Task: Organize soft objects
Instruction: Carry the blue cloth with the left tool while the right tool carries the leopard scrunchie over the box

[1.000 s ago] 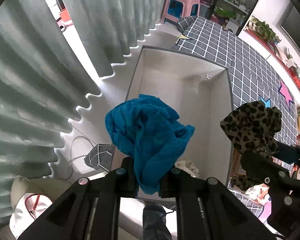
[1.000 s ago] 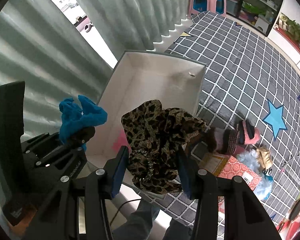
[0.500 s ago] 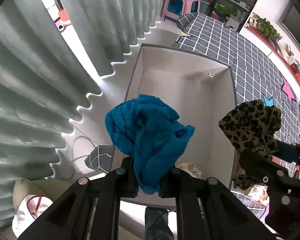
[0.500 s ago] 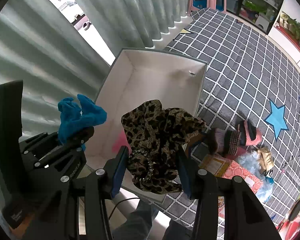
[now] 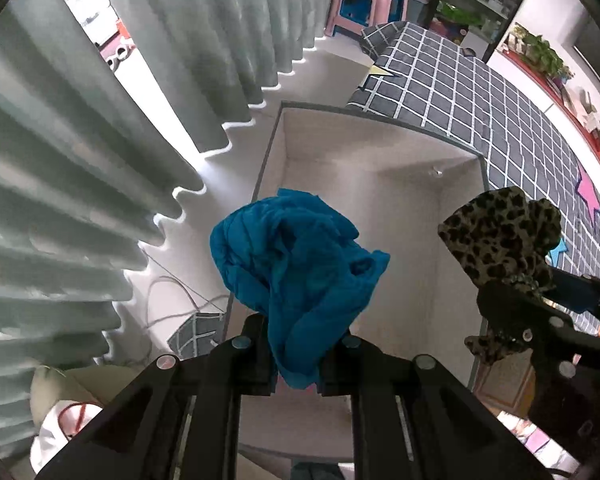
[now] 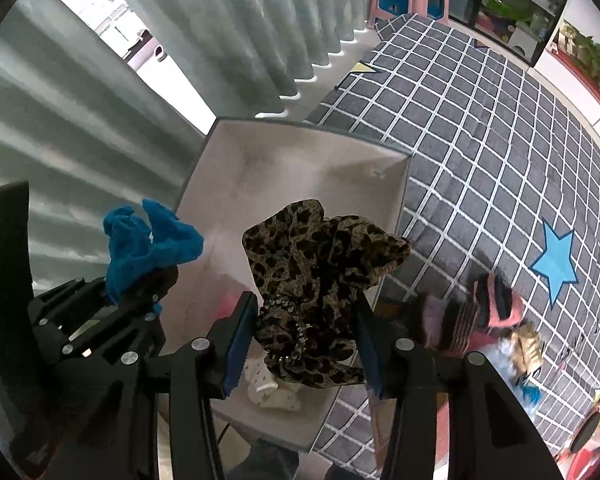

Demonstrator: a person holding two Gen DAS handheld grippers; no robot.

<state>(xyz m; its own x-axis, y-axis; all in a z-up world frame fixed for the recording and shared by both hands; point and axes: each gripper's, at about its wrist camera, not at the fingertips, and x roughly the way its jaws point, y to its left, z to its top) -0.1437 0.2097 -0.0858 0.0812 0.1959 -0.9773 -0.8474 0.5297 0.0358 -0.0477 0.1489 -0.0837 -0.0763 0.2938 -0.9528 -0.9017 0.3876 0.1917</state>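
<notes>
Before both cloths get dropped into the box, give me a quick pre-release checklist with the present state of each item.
1. Left tool shut on the bunched blue fabric cloth: ok.
2. Right tool shut on the leopard-print fabric piece: ok.
3. Blue cloth over the open white rectangular storage box: ok.
4. Leopard piece fully inside the box's right rim: cannot tell.
5. Free room in the box: ok; only small light and pink items at the near end.
6. Tools apart from each other: ok.

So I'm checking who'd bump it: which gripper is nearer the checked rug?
Right. The right gripper, holding the leopard-print cloth, hangs near the storage box wall bordering the checked rug; the left gripper hangs curtain-side.
</notes>
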